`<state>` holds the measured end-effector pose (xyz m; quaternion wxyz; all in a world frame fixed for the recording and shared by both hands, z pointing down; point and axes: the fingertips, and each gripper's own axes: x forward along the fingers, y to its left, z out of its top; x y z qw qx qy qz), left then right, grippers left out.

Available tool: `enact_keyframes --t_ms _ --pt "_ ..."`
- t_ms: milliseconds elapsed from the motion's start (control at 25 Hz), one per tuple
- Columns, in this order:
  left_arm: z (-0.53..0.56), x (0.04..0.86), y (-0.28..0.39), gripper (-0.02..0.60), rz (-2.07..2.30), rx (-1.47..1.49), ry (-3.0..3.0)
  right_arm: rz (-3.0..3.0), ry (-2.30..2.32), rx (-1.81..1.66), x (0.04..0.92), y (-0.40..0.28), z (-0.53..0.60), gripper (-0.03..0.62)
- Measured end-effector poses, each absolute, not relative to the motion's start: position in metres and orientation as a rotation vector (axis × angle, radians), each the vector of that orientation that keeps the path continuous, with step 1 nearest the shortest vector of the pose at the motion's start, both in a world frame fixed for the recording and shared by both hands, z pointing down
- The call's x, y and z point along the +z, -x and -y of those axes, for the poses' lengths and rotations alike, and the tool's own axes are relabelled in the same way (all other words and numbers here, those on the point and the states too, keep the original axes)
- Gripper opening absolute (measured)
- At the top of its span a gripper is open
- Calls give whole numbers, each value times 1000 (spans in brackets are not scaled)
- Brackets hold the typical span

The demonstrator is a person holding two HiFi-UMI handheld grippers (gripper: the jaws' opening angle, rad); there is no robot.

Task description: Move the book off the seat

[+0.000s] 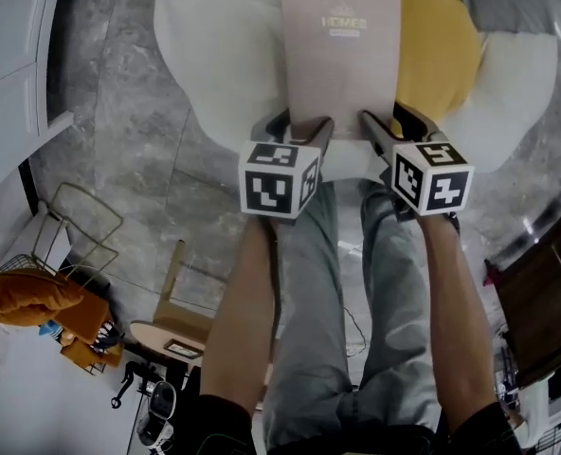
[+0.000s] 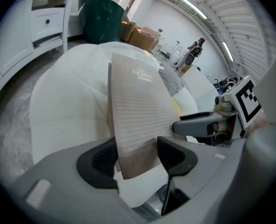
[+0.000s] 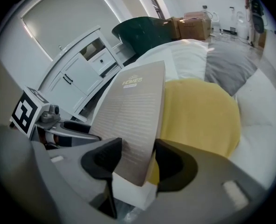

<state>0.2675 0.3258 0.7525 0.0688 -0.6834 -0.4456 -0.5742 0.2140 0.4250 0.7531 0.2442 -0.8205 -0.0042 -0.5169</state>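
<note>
Seemingly light and stiff, the book (image 1: pixel 339 64) lies by the front edge of the white seat (image 1: pixel 214 64), partly over a yellow cushion (image 1: pixel 442 55). The left gripper (image 1: pixel 299 126) and right gripper (image 1: pixel 394 126) straddle its near corners, jaws spread, not pinching; a good hold, though the smooth cover may slip.

book (image 1: pixel 339 60) — cover's small print unreadable | near corners behind left gripper (image 1: pixel 301 129), right gripper (image 1: pixel 396 121) | cushion (image 1: pixel 442 50) partly behind book | seat (image 1: pixel 205 55) cut by top edge | cabinet (image 1: pixel 6 60) cut by left edge
</note>
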Motion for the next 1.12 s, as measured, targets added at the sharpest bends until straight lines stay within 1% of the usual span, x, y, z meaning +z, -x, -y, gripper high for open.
enact_keyframes --t_ms 240,560,720,880,1120 --pt "-322 710 -248 276 1225 -1683 2256 -164 2364 -1439 710 -210 -428 227" --pt "-303 652 -239 276 1036 -1621 2507 -399 2483 -1424 652 -222 -415 227" --pt "-275 625 -247 278 891 -1583 2643 -563 2535 -1409 624 -243 -388 227" --pt "-257 599 -237 278 778 -1581 2740 -688 2567 -1405 597 -246 -370 227" --pt "-174 581 -228 278 540 -1534 2868 -921 2582 -1397 582 -252 -286 227"
